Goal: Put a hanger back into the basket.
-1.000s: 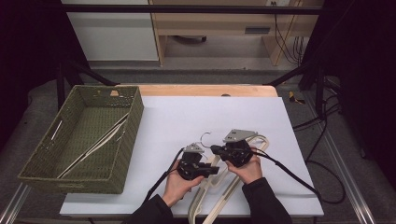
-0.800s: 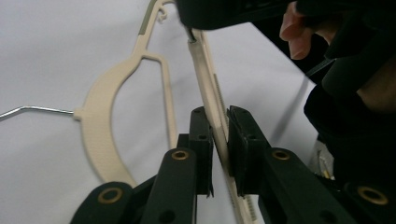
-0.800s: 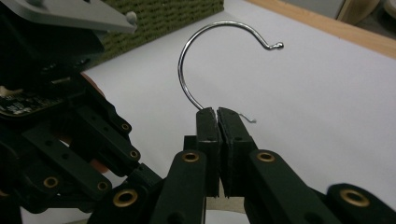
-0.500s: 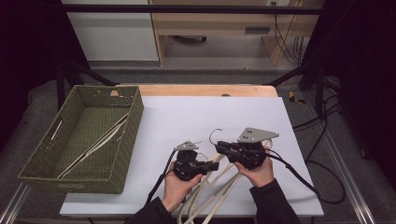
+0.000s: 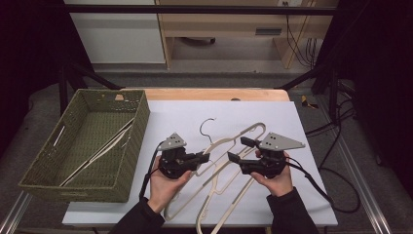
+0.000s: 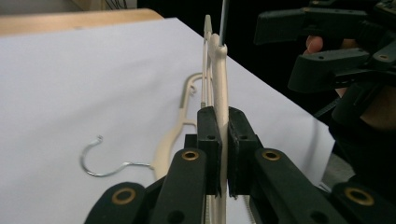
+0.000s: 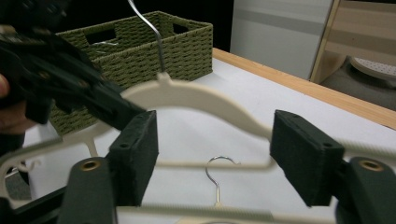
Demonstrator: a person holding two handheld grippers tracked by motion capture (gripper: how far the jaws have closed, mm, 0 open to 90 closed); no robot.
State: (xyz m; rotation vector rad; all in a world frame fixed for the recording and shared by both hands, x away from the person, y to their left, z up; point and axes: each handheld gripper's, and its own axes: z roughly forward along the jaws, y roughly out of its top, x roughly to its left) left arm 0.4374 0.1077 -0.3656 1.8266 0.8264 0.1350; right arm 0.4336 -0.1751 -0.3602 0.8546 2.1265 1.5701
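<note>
White paper covers the bench (image 5: 229,114), with dark surroundings behind it and a woven green basket (image 5: 124,165) at its left edge. Near the front, a cream hanger (image 5: 229,163) is lifted off the sheet, its wire hook (image 5: 208,127) pointing toward the far edge and its long axis running diagonally from lower left to upper right between the two hands. The left gripper (image 5: 203,157) has its fingers (image 6: 208,140) clamped tight on one arm of that hanger, so the thing sits right in its hold. The right gripper (image 5: 237,159) faces it from the other side; its fingers (image 7: 140,149) stand wide apart, the hanger's shoulder passing in front of them without the pads pressing it. So the left hand carries the hanger, and the basket lies to that hand's left, which is the way I judge the hanger must travel. At least one more cream hanger (image 6: 175,135) lies flat on the paper beneath, and the basket already holds some hangers (image 5: 100,151).

Compared with a second ago, the right fingers have just been opening and no longer grip the hanger, the left fingers have closed fully on it, and the held hanger's hook end has risen clear of the sheet.
</note>
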